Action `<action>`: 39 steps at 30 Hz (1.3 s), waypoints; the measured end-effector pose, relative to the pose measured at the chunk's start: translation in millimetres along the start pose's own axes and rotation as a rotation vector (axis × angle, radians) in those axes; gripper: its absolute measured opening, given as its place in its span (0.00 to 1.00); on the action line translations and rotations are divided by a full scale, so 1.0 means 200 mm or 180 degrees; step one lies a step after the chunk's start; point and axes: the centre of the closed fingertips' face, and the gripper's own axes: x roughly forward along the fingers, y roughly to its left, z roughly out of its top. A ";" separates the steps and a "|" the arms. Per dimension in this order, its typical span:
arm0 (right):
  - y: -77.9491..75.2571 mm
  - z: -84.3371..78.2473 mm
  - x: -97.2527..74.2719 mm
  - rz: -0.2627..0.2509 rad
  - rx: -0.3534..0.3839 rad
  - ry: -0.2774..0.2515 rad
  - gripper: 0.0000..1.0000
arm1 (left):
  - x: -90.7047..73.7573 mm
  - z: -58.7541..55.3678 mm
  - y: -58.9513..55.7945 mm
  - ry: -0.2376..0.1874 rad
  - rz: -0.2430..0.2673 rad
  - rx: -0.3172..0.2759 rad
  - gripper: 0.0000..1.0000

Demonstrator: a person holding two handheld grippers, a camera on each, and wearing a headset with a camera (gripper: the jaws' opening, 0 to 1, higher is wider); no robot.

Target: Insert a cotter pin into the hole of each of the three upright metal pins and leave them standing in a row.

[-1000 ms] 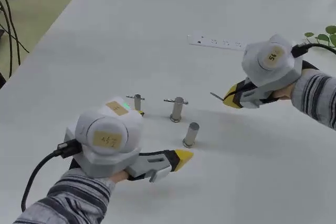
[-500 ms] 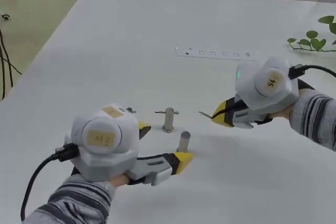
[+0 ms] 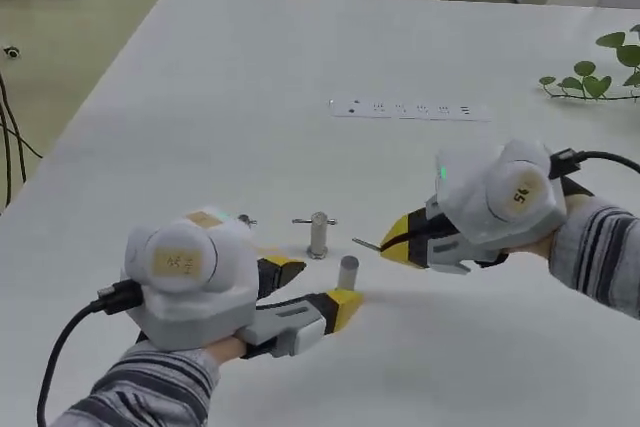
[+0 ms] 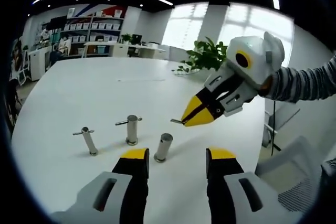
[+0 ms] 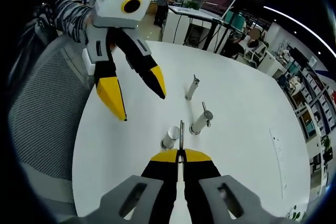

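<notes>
Three upright metal pins stand in a row on the white table. The bare pin (image 3: 347,272) (image 4: 164,147) (image 5: 170,137) is nearest me. The middle pin (image 3: 319,235) (image 4: 131,129) (image 5: 201,121) and the far pin (image 4: 89,140) (image 5: 192,88) each carry a cotter pin through the top. My right gripper (image 3: 397,246) (image 4: 190,119) (image 5: 181,156) is shut on a thin cotter pin (image 3: 365,244) (image 4: 176,121) (image 5: 181,134), whose tip is just right of the bare pin's top. My left gripper (image 3: 315,284) (image 4: 177,156) (image 5: 139,100) stands open, the bare pin just ahead of its jaws.
A white power strip (image 3: 410,109) lies farther back on the table (image 3: 230,87). A green plant sprig (image 3: 590,77) sits at the right edge. A cable (image 3: 65,347) trails from the left gripper.
The right gripper has carried the cotter pin left and down, close to the bare pin. The left gripper has edged closer to the pins. The head camera has also shifted.
</notes>
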 end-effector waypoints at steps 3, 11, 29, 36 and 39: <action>0.04 0.02 0.00 0.0050 -0.0120 -0.0035 0.00 | 0.00 0.00 -0.01 -0.0014 -0.0009 -0.0082 0.38; 0.11 0.08 -0.01 0.0139 -0.0399 -0.0079 0.00 | 0.00 0.03 -0.04 -0.0106 -0.0146 -0.0505 0.30; 0.22 0.17 -0.01 0.0266 -0.0710 -0.0179 0.00 | -0.01 0.02 -0.08 -0.0190 -0.0317 -0.0978 0.05; 0.22 0.19 -0.01 0.0268 -0.0719 -0.0205 0.00 | -0.01 0.01 -0.09 -0.0177 -0.0346 -0.1052 0.00; 0.23 0.18 -0.01 0.0282 -0.0720 -0.0203 0.00 | -0.01 0.01 -0.10 -0.0168 -0.0370 -0.1075 0.00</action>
